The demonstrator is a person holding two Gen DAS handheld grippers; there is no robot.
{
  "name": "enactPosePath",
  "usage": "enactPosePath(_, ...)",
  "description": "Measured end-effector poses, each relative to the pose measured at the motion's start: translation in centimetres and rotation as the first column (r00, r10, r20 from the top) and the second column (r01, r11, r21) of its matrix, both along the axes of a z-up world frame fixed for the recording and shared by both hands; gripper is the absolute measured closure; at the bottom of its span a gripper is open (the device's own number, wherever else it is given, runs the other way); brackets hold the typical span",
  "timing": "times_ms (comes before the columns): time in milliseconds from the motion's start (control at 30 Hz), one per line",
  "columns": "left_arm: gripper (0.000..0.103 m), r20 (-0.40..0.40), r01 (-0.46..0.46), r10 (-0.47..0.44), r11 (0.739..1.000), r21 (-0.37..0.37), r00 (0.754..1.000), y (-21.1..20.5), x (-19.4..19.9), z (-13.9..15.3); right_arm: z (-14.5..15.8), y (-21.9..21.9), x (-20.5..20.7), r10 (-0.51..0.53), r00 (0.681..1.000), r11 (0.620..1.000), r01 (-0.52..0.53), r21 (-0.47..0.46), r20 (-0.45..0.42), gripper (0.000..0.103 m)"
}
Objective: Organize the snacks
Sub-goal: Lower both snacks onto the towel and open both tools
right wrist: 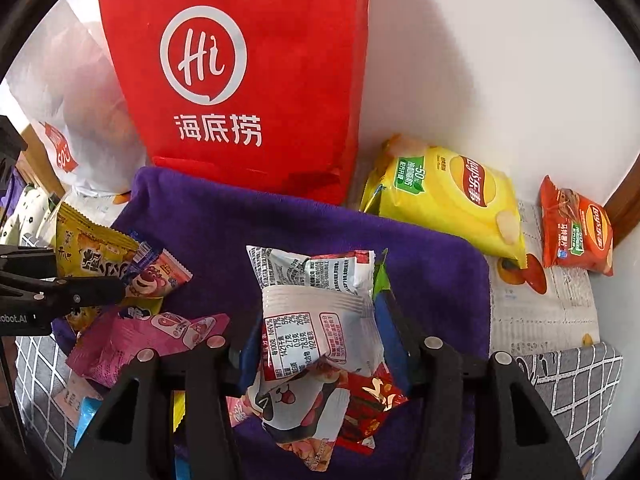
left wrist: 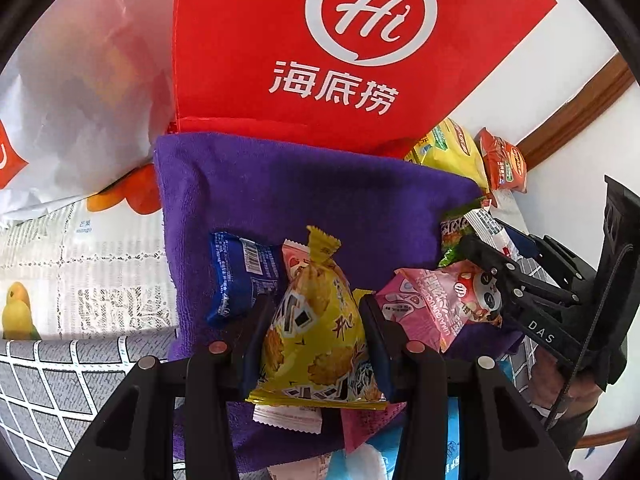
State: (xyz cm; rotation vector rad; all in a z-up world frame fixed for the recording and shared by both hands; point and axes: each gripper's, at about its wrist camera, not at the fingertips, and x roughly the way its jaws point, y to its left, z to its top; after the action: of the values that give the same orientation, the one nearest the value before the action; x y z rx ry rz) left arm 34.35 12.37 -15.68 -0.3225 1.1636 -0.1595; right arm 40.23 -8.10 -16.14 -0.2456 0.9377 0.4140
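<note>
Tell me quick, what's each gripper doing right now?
Left gripper: shut on the yellow snack packet.
Right gripper: shut on the white snack packet.

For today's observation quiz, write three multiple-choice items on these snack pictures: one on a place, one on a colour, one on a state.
1. Where does the red bag stand?
A. behind the purple towel
B. on the towel
C. inside a drawer

2. What colour is the packet in the left gripper?
A. green
B. yellow
C. black

3. What is the right gripper doing?
A. open, empty
B. out of view
C. shut on a white packet

Key: 1 A, it rises past the towel's far edge. 2 B, yellow wrapper between its fingers. 3 C, both fingers press the packet.
</note>
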Motion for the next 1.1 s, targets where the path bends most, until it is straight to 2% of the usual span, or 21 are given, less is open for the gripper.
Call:
enactPosePath(333, 0.060, -0.018, 0.010, -0.011, 1.000, -0.027, 1.000, -0.5, 0.4, -0.5, 0.1, 0.5, -0.3, 0.017, 1.000, 1.000, -0.017, -0.016, 0.004, 0.047)
enactPosePath(433, 0.060, -0.021, 0.008, -0.009, 0.999, -0.031, 1.000, -0.3, 0.5, -0.6, 0.3, 0.5, -0.3, 0.019, 1.000, 1.000, -0.019, -0.007, 0.001, 0.043)
enactPosePath(733, 0.060, -0.020, 0.019, -0.020, 0.999, -0.051, 1.000, -0.3, 0.3, -0.5, 1.5, 0.4, -0.8, 0.009, 0.999, 1.000, -0.009, 0.008, 0.036, 0.041)
enactPosePath(900, 0.059, -0.019, 0.022, -0.023, 0.999, -0.050, 1.000, -0.3, 0.3, -0.4, 2.5, 0.1, -1.3, 0.000, 0.998, 1.000, -0.002, 0.024, 0.065, 0.035)
enactPosePath(967, 0.057, -0.016, 0.025, -0.026, 0.998, -0.052, 1.000, -0.3, 0.3, -0.2, 2.8, 0.0, -1.3, -0.004, 0.998, 1.000, 0.002, 0.031, 0.067, 0.033)
enactPosePath(1100, 0.043, 0.002, 0.033, -0.033, 0.999, -0.042, 0.999, -0.5, 0.1, 0.5, 3.3, -0.4, -1.3, -0.022, 0.997, 0.999, 0.019, 0.047, 0.072, 0.033)
